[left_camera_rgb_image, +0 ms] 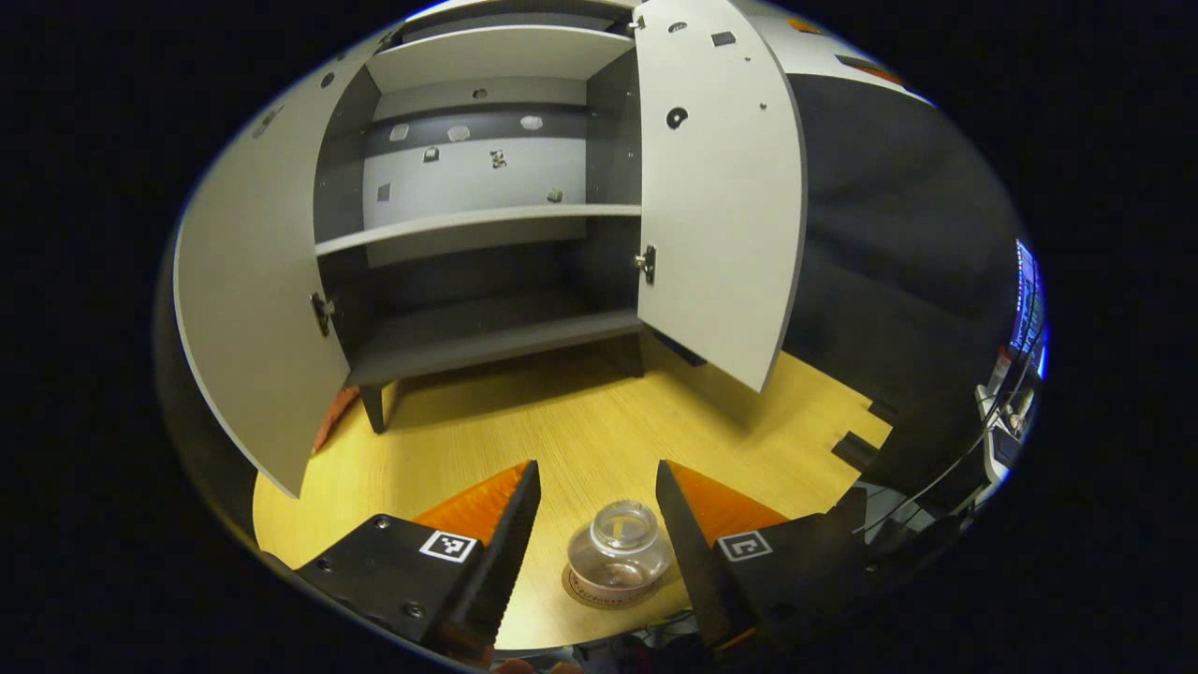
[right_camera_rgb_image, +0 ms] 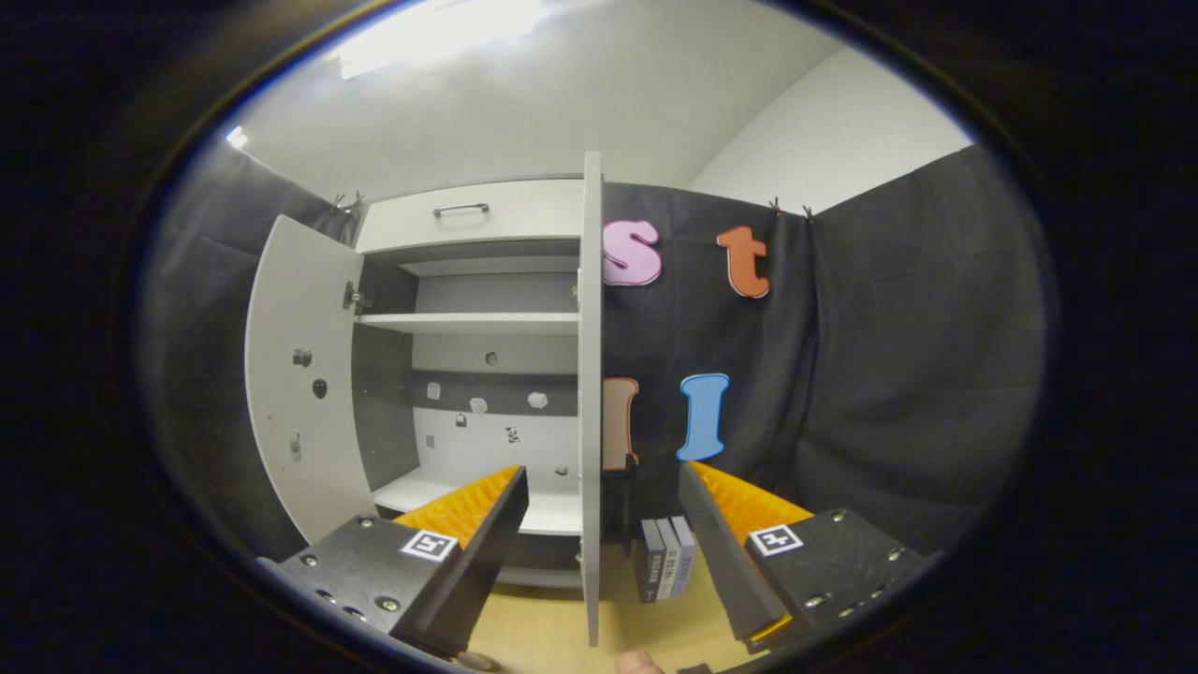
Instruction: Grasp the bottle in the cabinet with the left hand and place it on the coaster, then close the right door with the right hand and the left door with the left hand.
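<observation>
A: Bottle [left_camera_rgb_image: 620, 548]?
B: Clear glass, squat, round; upright on round coaster [left_camera_rgb_image: 588, 593], near edge of wood-grain counter [left_camera_rgb_image: 580, 426]. Coaster print too small to read.
A: Claws?
B: Left claw [left_camera_rgb_image: 597, 501] apart, straddling bottle, not touching. Right claw [right_camera_rgb_image: 602, 501] apart, right door [right_camera_rgb_image: 590, 393] edge-on between fingers.
A: Cabinet [left_camera_rgb_image: 487, 220]?
B: Pale flat panels, both doors open; left door [left_camera_rgb_image: 248, 309] swung wide.

Bottle [left_camera_rgb_image: 620, 548] on coaster [left_camera_rgb_image: 599, 592] on table [left_camera_rgb_image: 580, 421], before open cabinet [left_camera_rgb_image: 487, 225].

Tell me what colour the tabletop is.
Light yellowish wood grain tabletop, best in the left gripper view.
</observation>
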{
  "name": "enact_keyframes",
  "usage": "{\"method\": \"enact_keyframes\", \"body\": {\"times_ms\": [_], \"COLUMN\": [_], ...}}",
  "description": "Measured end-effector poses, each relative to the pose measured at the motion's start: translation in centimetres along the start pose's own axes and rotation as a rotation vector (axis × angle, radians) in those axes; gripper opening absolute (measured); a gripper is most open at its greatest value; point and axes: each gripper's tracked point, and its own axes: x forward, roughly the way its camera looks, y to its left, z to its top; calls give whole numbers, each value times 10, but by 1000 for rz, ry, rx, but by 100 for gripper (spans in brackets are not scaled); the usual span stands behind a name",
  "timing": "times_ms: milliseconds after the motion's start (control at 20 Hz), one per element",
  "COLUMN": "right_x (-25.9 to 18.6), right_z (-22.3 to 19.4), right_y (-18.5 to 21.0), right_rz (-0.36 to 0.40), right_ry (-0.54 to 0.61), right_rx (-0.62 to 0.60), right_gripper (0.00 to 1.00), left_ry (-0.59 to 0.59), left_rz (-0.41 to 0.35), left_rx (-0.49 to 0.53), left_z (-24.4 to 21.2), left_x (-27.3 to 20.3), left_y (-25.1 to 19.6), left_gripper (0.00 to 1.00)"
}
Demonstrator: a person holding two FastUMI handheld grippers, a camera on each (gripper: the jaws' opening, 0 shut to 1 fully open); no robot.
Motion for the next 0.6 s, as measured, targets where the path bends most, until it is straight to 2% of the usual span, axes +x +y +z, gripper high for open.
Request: {"method": "enact_keyframes", "body": {"times_ms": [50, 150, 350, 400, 600], "right_x": [1, 2, 6, 7, 11], "right_z": [-1, -4, -10, -10, -10], "right_y": [0, 0, -5, -6, -12], "right_rz": [0, -1, -14, -18, -33], "right_ry": [0, 4, 10, 10, 6], "right_rx": [4, 16, 25, 27, 30], "right_gripper": [97, 94, 97, 94, 94], "left_ry": [-19, -61, -177, -204, -297], "left_rz": [4, 16, 41, 50, 110], "left_rx": [3, 3, 1, 0, -35], "left_z": [12, 37, 105, 121, 193], "left_x": [-3, -12, -33, -39, -71], "left_y": [1, 5, 16, 20, 41], "left_gripper": [78, 78, 78, 78, 77]}}
